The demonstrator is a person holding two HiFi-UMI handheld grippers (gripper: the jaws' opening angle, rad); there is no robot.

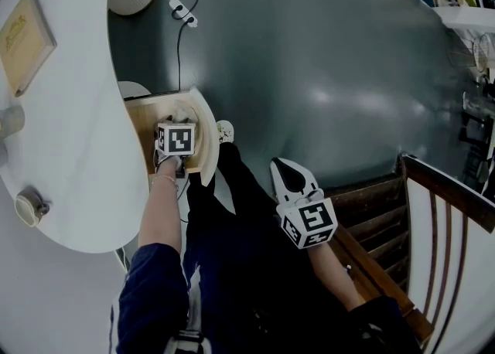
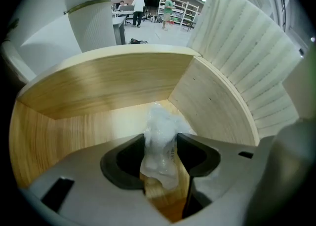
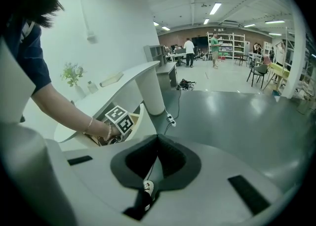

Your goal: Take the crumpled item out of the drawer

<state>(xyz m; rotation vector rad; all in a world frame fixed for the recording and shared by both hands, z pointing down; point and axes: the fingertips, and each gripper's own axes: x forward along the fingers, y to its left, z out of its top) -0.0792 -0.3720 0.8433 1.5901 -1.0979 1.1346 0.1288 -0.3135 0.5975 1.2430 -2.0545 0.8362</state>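
Note:
The crumpled item [image 2: 160, 143], a wad of clear whitish plastic, stands on the floor of the open curved wooden drawer [image 2: 98, 87]. My left gripper [image 2: 161, 146] points steeply down into the drawer, and its two dark pads touch the wad on both sides, shut on it. In the head view only that gripper's marker cube [image 1: 176, 140] shows over the drawer [image 1: 203, 124]; its jaws and the wad are hidden beneath. My right gripper [image 1: 285, 168] hangs over the person's lap, away from the drawer, jaws shut and empty [image 3: 158, 138].
The drawer swings out from under a white rounded tabletop [image 1: 69, 151] with a white ribbed front panel [image 2: 247, 47]. A power strip and cable [image 1: 184, 12] lie on the grey floor. A dark wooden chair [image 1: 433, 190] stands at the right. The person's shoe [image 1: 225, 130] is beside the drawer.

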